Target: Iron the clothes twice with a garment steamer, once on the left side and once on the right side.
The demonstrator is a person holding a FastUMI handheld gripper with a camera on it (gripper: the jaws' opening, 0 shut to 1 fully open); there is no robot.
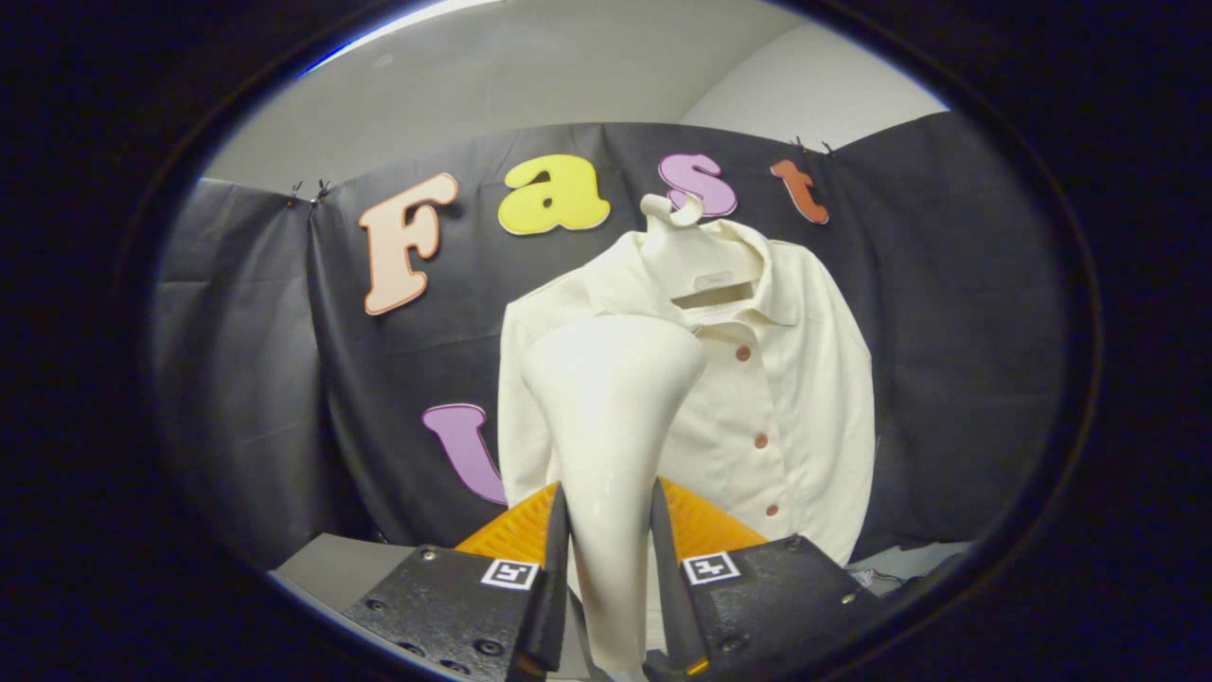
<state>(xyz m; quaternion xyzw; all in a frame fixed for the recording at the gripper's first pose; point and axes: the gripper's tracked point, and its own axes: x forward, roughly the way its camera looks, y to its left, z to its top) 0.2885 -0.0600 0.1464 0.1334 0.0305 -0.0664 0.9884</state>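
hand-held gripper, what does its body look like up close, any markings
The hand-held gripper has two blocky black housings with visible screw heads. Each carries a small square black-and-white marker tag near its inner edge. Two thin, flat fingers rise from between them. Ridged orange plates sit just beyond the housings.

Staged recording booth, not a real home: black cloth wall [947, 332] pinned up w/ clips under a plain white ceiling [530, 76]. A cream shirt [786, 398] hangs on a hanger [674, 213] vs. that cloth.
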